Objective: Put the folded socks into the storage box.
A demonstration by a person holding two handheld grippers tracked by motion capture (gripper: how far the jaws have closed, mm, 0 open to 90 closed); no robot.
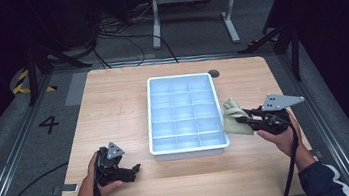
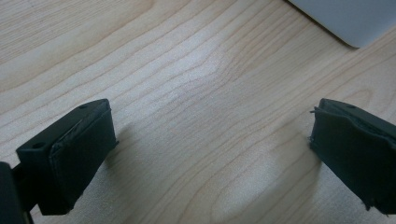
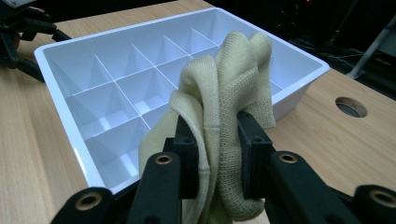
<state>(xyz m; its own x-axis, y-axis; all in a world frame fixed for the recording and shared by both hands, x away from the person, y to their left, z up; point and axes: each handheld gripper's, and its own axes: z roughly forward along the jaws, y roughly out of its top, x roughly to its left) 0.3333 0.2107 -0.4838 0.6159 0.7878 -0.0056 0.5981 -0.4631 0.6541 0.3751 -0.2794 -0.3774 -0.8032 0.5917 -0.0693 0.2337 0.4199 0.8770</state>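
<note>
A pale olive knitted cloth (image 3: 224, 107) is bunched between the jaws of my right gripper (image 3: 215, 140), which is shut on it just off the right side of the white divided tray (image 1: 189, 149). In the high view that cloth (image 1: 234, 117) hangs beside the tray's right wall, held by the right gripper (image 1: 245, 119). My left gripper (image 1: 133, 171) rests low over the table at the front left, jaws wide apart, nothing between them. Its black fingertips (image 2: 70, 154) frame bare wood.
The tray (image 3: 60, 70) holds several empty compartments. A round cable hole (image 1: 214, 73) sits in the table behind the tray. The tray's corner (image 2: 345, 18) lies ahead of the left gripper. Table legs and cables stand on the floor beyond the far edge.
</note>
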